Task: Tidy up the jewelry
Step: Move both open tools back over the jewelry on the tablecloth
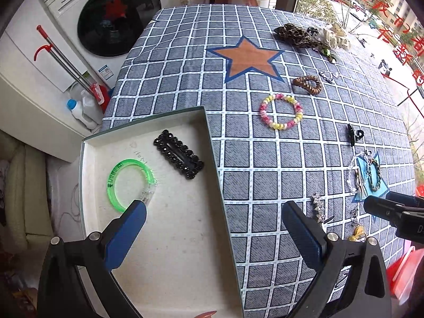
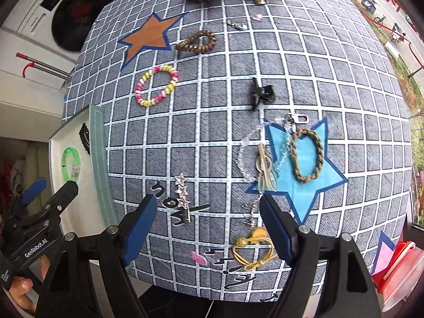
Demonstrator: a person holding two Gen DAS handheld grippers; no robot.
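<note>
Yellow cord (image 2: 253, 251) only in right view; both tools gaping.

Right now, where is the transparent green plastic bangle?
The transparent green plastic bangle lies inside the shallow white tray at the table's left edge, beside the black beaded hair clip, just ahead of the left gripper.

White front-load washing machine (image 1: 106, 18) behind and left of checked tablecloth (image 1: 185, 66); daylit window (image 1: 357, 5) right of it.
</note>
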